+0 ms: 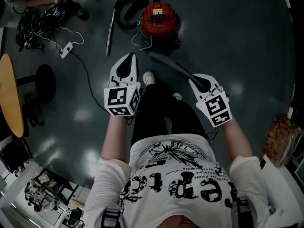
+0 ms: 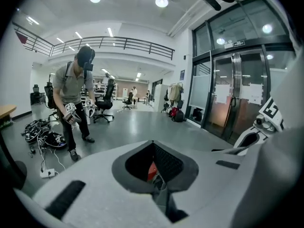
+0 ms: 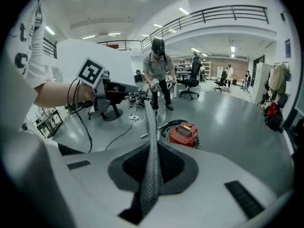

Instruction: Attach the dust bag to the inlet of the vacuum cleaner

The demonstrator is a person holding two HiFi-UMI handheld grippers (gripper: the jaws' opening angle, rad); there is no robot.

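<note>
A red vacuum cleaner [image 1: 160,19] stands on the dark floor ahead of my feet, with a black hose coiled behind it and a metal wand [image 1: 110,32] to its left. It also shows small in the right gripper view [image 3: 184,133]. My right gripper [image 1: 194,79] is shut on the dust bag [image 1: 171,65], a flat dark grey piece reaching forward and left. Along those jaws [image 3: 151,175] the bag [image 3: 152,141] shows edge-on as a grey textured strip. My left gripper [image 1: 128,57] is shut and holds nothing [image 2: 154,170]; a bit of red shows through its gap.
A white power strip [image 1: 66,50] with its cord and a tangle of cables [image 1: 33,23] lie at the far left. A round wooden table [image 1: 12,94] and a black stool [image 1: 45,82] stand left. Another person [image 2: 76,94] with grippers stands beyond. Glass doors [image 2: 237,89] are at the right.
</note>
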